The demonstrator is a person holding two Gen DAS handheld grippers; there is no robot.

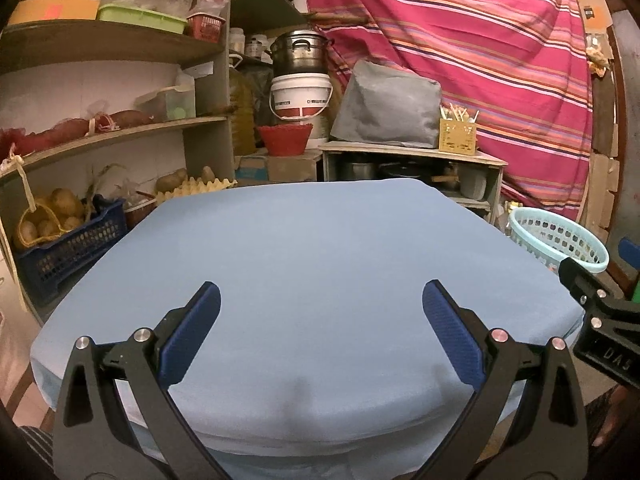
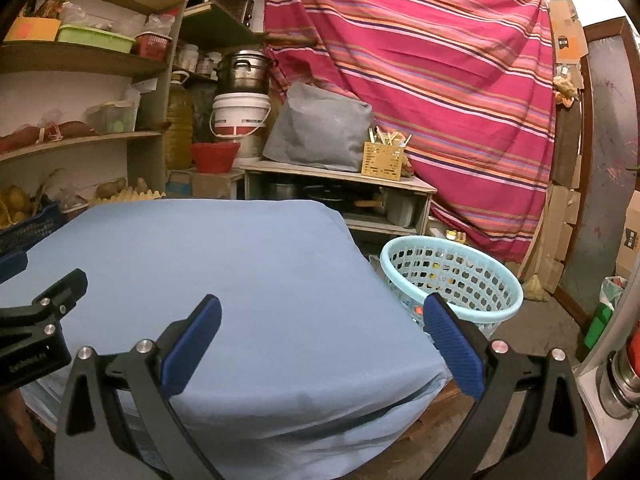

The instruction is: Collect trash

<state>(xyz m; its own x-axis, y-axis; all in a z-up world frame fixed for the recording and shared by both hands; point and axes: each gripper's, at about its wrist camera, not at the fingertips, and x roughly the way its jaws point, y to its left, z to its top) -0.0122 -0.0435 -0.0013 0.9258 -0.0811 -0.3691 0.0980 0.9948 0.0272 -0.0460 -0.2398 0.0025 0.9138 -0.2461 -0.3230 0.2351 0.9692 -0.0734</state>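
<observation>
Nothing left on the blue-covered table (image 1: 304,264); bits lie in the basket (image 2: 452,280). Left hand-held gripper (image 1: 320,320) and right hand-held gripper (image 2: 320,328) gape wide, holding nothing. Looks finished.

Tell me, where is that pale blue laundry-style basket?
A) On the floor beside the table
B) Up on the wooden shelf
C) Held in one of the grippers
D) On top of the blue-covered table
A: the basket stands on the floor next to the table, lower than its top, and both the left gripper and the right gripper are open and hold nothing.
</observation>
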